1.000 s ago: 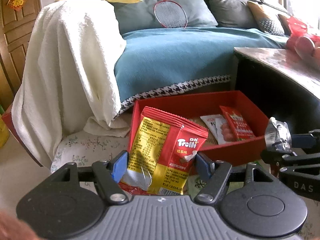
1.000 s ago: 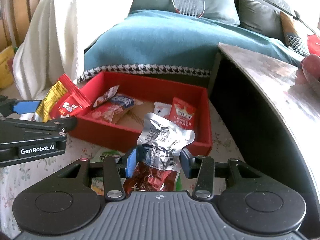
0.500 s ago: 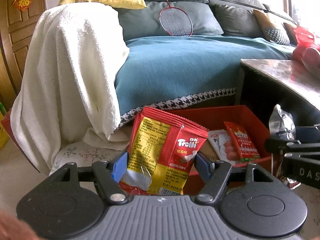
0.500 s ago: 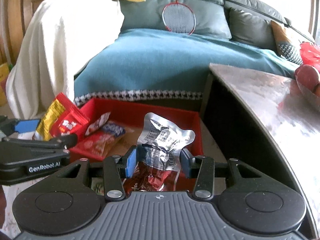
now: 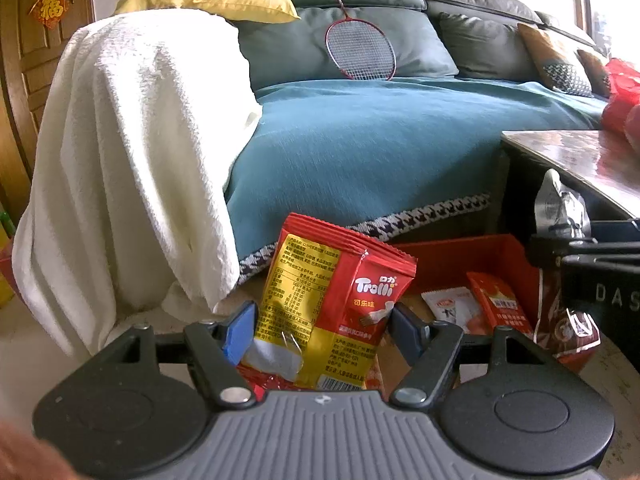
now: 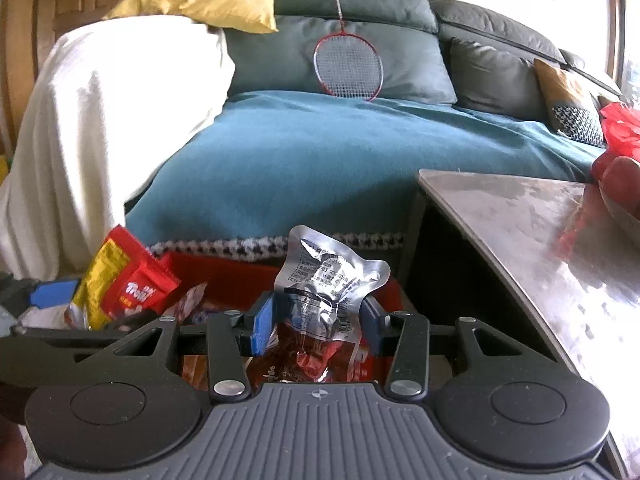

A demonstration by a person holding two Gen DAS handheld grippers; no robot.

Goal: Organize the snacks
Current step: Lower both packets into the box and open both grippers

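My left gripper (image 5: 322, 330) is shut on a red and yellow Trolli gummy bag (image 5: 332, 300), held upright above the near left end of the red box (image 5: 480, 256). The bag also shows in the right wrist view (image 6: 128, 280). My right gripper (image 6: 318, 322) is shut on a silver and red foil snack pouch (image 6: 324, 280), held over the red box (image 6: 224, 276). That pouch shows at the right of the left wrist view (image 5: 560, 208). Small red and white snack packets (image 5: 496, 304) lie in the box.
A sofa with a teal blanket (image 5: 380, 144) stands behind the box. A white towel (image 5: 132, 152) drapes over its arm. A badminton racket (image 5: 356, 44) leans on the cushions. A dark coffee table (image 6: 540, 248) stands close on the right.
Both grippers have risen with their packets still held, so the red box has dropped lower in both views and more of the sofa shows.
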